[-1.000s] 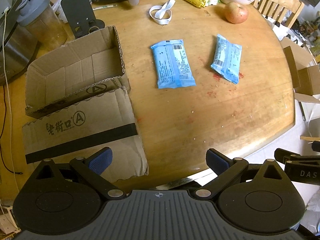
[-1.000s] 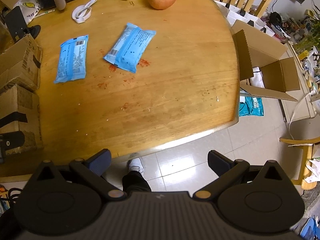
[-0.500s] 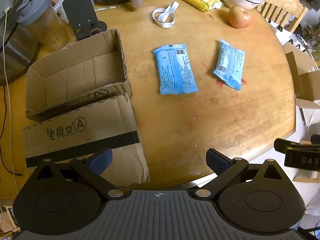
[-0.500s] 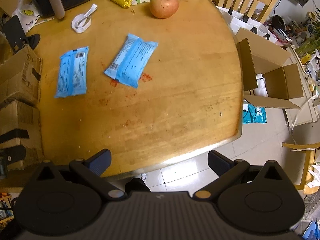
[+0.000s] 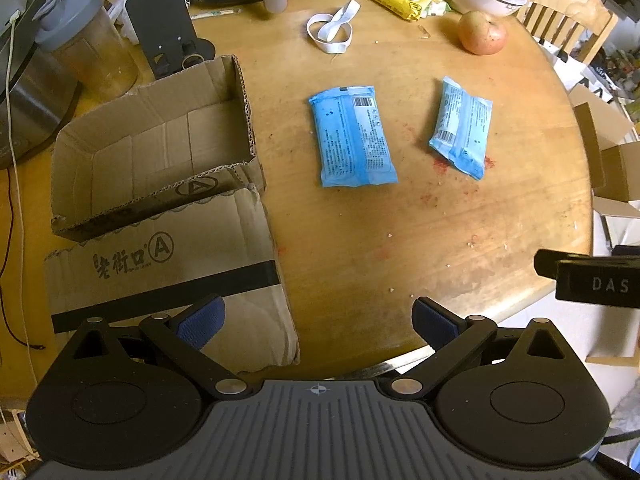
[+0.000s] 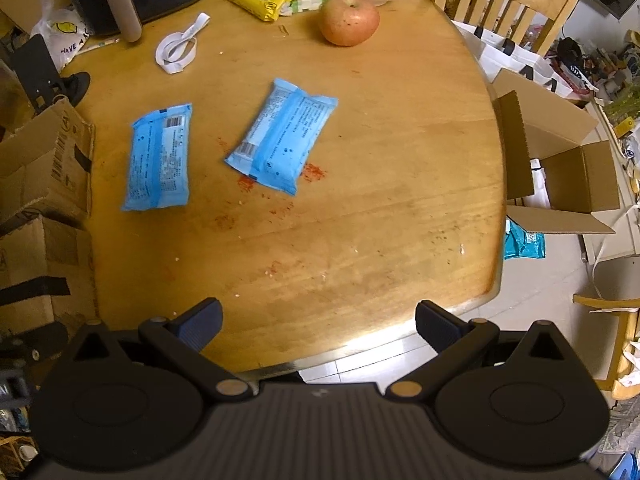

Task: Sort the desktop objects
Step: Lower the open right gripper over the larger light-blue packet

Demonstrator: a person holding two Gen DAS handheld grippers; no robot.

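Tongs both spread and empty, left tongs [image 5: 318, 314] and right tongs [image 6: 318, 320]; I'd pinch either blue pack [image 5: 352, 136] across its short width, cardboard box [image 5: 152, 140] beside it.

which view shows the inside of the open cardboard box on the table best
The left wrist view: it looks down into the cardboard box, showing its bare floor, all four walls and the folded-out flap. The right wrist view catches only the box's outer side at the left edge; the inside is hidden there.
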